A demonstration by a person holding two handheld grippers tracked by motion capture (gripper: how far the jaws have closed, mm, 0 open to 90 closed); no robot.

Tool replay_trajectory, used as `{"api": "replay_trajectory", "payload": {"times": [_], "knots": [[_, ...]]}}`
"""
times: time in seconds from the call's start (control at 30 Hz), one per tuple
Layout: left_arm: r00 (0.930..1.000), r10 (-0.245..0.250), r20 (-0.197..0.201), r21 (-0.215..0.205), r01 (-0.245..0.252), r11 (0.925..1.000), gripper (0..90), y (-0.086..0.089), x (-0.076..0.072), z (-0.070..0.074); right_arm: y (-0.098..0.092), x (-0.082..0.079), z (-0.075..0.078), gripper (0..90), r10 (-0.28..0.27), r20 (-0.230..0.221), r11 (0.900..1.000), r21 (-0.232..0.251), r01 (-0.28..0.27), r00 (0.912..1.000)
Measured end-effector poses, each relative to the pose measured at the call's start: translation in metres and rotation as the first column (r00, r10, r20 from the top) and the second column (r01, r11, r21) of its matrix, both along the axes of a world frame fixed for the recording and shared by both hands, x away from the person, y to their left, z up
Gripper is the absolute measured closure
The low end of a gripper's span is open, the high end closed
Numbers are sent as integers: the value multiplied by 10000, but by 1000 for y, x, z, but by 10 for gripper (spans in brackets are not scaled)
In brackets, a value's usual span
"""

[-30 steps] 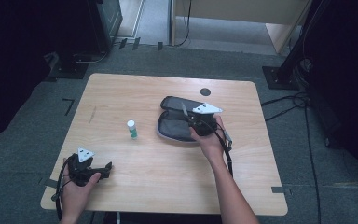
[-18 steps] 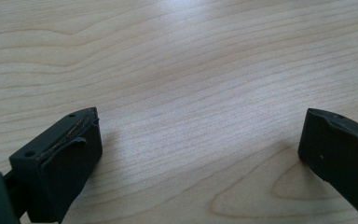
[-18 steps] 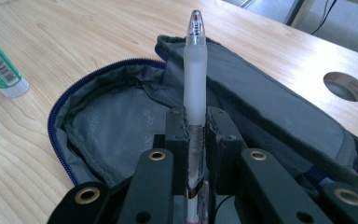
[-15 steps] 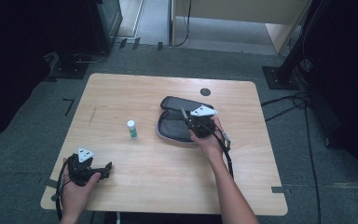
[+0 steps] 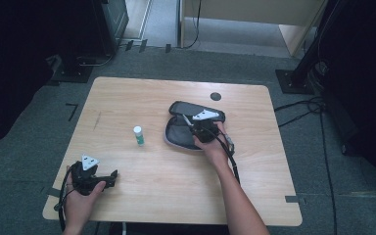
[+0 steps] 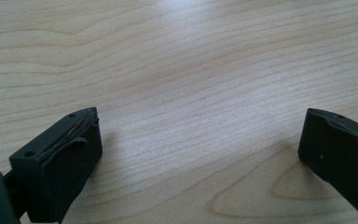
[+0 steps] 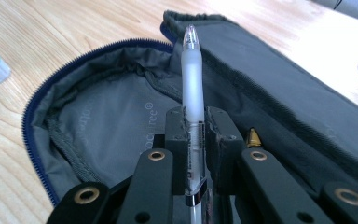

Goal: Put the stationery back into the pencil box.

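**Two grippers, one pen over an open pencil case**

Two grippers are at work on the wooden table (image 5: 142, 98). At the left, the left gripper (image 5: 108, 177) rests low near the front edge of the table, held in the person's left hand (image 5: 81, 198). Its jaws stand wide apart with only bare wood between them, so it seems to wait, out of the way.

Further right stands a small white bottle with a green label (image 5: 138, 135), upright and apart from the case; it looks like a glue stick, but I cannot be sure.

Next comes the pencil case (image 5: 178, 134), dark grey with a blue zipper, lying unzipped and spread flat. The grey lining of its near half is bare; a small brass tip (image 7: 253, 137) shows beside the jaws, possibly another pen.

Over this case hangs the right gripper (image 7: 196, 126). Its jaws are closed on a translucent white pen (image 7: 193, 74), which points forward over the open half, probably so that it can be laid inside.
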State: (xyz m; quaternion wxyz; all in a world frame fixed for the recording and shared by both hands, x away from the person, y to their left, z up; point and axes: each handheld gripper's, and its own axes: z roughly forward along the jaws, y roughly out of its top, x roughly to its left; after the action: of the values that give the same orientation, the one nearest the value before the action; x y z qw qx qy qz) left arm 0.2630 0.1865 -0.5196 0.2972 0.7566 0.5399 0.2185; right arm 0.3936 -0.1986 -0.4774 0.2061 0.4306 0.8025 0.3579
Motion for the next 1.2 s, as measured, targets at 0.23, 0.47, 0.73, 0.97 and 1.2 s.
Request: {"api": "replay_trajectory", "payload": {"times": [0.23,0.47,0.73,0.97,1.2], "knots": [[10000,1,-1,-2,-1,10000,0,0,0,0,9,5,-4,796,188,-456,9995,-232,-199,9988],[10000,-1,-2,1,1,10000,0,0,0,0,9,5,-3,727,153,-501,9999,-26,-155,9986],[10000,-4,-10,4,4,10000,0,0,0,0,2,-5,14,402,-19,-310,9978,660,39,9995],[10000,-5,-10,2,5,10000,0,0,0,0,-9,-20,27,0,-700,-837,9947,693,759,9940],[10000,1,-11,-7,-1,10000,0,0,0,0,-29,-38,34,0,-1196,-750,9890,789,1255,9900]]}}
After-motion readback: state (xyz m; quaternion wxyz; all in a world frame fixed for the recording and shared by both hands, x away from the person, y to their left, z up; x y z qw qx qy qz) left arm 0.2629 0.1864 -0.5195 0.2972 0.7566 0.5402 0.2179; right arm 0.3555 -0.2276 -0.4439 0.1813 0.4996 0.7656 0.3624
